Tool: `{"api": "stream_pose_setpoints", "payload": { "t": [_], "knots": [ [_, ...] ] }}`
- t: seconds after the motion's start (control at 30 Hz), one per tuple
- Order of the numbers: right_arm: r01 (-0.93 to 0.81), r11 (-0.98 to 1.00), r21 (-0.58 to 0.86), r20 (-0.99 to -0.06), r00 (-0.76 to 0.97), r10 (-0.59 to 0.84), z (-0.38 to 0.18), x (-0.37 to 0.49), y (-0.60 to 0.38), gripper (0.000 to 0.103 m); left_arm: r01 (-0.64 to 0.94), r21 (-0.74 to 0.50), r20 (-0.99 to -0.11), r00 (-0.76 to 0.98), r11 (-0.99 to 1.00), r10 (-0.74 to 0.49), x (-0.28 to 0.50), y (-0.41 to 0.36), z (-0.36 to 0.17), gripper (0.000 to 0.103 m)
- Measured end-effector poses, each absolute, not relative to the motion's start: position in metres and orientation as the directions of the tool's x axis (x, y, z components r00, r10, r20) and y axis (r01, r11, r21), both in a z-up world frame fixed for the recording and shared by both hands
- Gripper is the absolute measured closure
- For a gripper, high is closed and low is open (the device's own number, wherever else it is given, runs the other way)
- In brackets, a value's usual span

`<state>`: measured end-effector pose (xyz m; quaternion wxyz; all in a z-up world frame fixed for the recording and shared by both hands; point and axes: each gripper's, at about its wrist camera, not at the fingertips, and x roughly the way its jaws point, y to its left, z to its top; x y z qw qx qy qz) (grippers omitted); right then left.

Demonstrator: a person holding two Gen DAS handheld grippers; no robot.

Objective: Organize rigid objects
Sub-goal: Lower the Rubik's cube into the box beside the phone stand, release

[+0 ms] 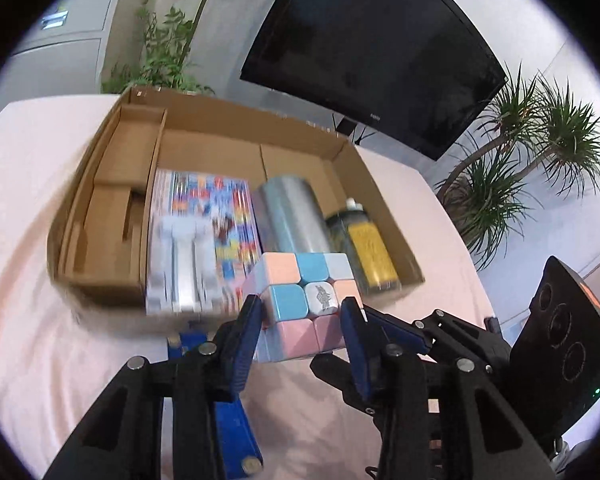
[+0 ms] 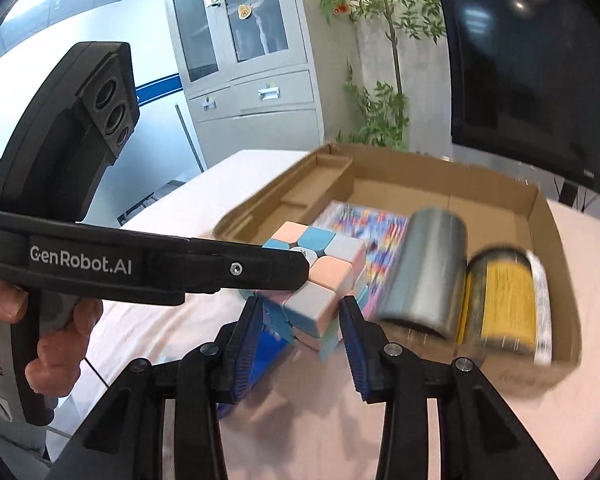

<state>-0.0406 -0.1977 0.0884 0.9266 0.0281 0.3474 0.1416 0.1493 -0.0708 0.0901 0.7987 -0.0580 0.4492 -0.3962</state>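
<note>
A: Seen from the left wrist: a pastel puzzle cube (image 1: 300,300) of pink, blue and grey tiles, clamped between the blue pads of the left gripper (image 1: 302,320). Jaws narrowed to the cube's width, pads (image 1: 249,332) pressing its two sides.

B: And the right wrist?

A: Same cube (image 2: 320,280), pinched between the pads of the right gripper (image 2: 300,320) as well, jaws likewise partly closed on it. Left tool's black body crossing from 9 o'clock, a hand (image 2: 56,320) on its handle.

B: Location of the cube?

A: Above the pink tablecloth (image 1: 60,360), just short of the near edge of an open cardboard box (image 1: 228,120). Hard to say whether clear of the cloth; looks lifted.

B: Contents of the box?

A: A colourful flat package (image 1: 204,240) at the centre, a silvery cylinder (image 1: 292,216) toward 1 o'clock of it, a jar with a yellow label (image 1: 368,248) at 3 o'clock against the side wall. Empty cardboard partition at 9 o'clock.

B: Step in hand?

A: Probably carrying the cube to the box, two-handed.

B: Next move?

A: Likely forward toward 12 o'clock, over the near wall, then down into free floor, perhaps behind the package. Needs both tools moving together, a level cube, and clearance from the cylinder, which could roll if nudged.
</note>
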Motion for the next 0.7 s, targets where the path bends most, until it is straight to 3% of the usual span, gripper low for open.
{"api": "stream_pose_setpoints", "payload": {
  "t": [0.33,0.7],
  "knots": [
    [-0.232,0.953,0.195,-0.665,0.683,0.303,0.083,0.039,-0.215,0.064,0.539,-0.471,-0.717,0.228,0.699,-0.659,0.224,-0.091,0.075,0.065],
    [-0.184,0.95,0.251,-0.725,0.615,0.31,0.042,0.051,-0.221,0.062,0.534,-0.443,-0.761,0.2,0.72,-0.616,0.214,-0.099,0.054,0.065]
  ]
}}
